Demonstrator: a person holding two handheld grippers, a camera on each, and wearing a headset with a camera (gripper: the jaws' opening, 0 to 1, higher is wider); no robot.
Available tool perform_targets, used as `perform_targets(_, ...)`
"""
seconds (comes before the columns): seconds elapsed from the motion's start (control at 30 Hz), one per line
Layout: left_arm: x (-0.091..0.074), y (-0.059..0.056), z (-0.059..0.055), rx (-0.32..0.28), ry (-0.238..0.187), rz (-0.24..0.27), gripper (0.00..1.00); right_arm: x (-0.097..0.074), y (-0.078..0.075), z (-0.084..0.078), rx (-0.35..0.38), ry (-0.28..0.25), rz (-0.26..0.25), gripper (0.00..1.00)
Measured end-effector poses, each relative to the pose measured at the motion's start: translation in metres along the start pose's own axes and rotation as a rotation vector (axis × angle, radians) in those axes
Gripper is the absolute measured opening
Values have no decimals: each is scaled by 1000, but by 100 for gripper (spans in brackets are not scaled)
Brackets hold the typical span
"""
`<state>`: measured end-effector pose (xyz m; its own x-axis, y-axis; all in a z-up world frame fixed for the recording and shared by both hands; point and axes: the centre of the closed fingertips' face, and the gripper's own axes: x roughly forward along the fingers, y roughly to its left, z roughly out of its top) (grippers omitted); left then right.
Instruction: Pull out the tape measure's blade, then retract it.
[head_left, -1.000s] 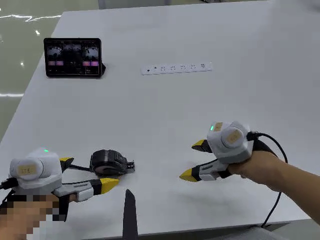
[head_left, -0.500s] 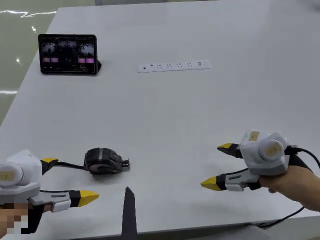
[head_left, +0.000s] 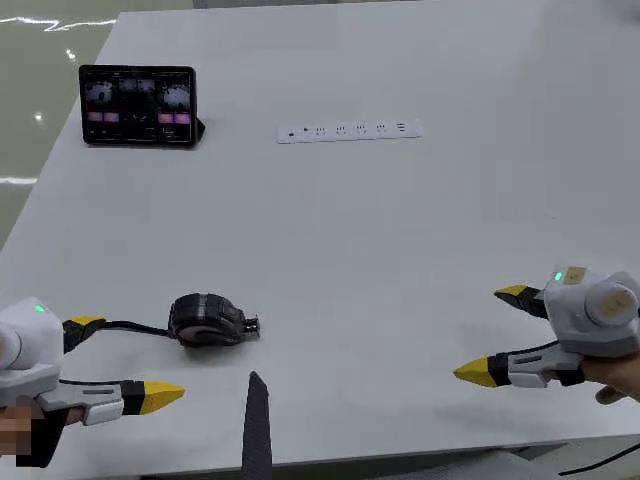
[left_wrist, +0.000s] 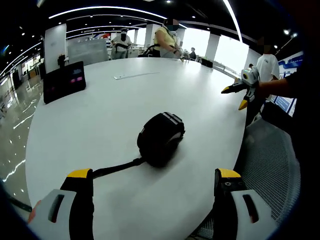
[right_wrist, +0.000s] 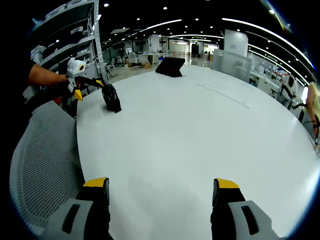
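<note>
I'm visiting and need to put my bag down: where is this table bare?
Widest bare patch: the table middle, between the power strip, the tape measure and the right hand-held gripper. Right of the strip is bare. Crowded: the near left, with the left hand-held gripper by the tape measure; the tablet takes the far left.

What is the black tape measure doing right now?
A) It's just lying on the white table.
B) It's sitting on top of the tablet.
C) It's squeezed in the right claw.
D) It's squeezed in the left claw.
A: the tape measure lies on the table, just ahead of the open left claw and far from the open right claw.
</note>
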<state>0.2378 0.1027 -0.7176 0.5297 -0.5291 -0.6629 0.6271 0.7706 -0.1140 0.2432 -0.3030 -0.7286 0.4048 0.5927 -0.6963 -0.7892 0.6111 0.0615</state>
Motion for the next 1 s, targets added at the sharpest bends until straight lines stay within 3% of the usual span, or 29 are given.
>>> perform_targets(0.4,-8,3,-4,8,1,-9,99,-30,-17,-24,3,34,-30,97)
perform_targets(0.53,-10,0,-8,5,16,-34,99,-39,-19,-31,-3,38,-37,99)
perform_targets(0.83,-14,2,-5,-20,15,-35,99,-45,-12,-42,-9,41,-39,99)
perform_targets(1.0,-15,3,-6,9,18,-20,99,-47,-14,-42,-1,34,-43,99)
